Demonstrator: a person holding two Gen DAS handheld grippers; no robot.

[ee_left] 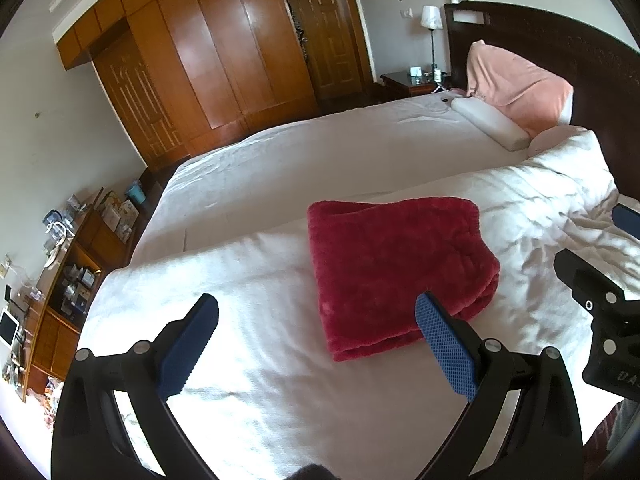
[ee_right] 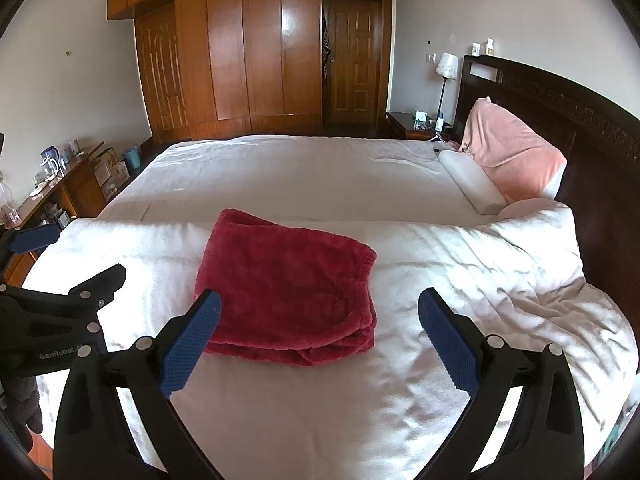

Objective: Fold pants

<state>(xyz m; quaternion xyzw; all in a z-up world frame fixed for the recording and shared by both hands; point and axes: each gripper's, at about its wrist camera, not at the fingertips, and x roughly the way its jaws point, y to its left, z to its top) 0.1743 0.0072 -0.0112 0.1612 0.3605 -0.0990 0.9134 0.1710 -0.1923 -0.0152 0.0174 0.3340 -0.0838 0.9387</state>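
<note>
Left gripper [ee_left: 316, 320]: blue-padded fingers spread wide, nothing between them; it hovers over the white duvet [ee_left: 248, 380], its right pad overlapping the near edge of the pants in its own view.
Right gripper [ee_right: 320, 316]: also spread wide and empty; its left pad sits in front of the near left corner of the pants, and whether it touches them I cannot tell.
Gripper positions: side by side, each showing at the edge of the other's view.
Pants [ee_right: 288, 288]: dark red, fleecy, folded into a thick, roughly square bundle with layered edges visible at the near side; they lie on the duvet, between and just ahead of both grippers.
Duvet: white, wrinkled toward the right, lying over the near half of the bed [ee_right: 280, 176].
Head of bed: a pink pillow [ee_right: 512, 156] leans against the dark headboard [ee_right: 592, 120], a white bolster [ee_right: 472, 182] just before it.
Beyond: a lamp [ee_right: 446, 68] on a nightstand, a wooden wardrobe [ee_right: 248, 48] along the far wall.
</note>
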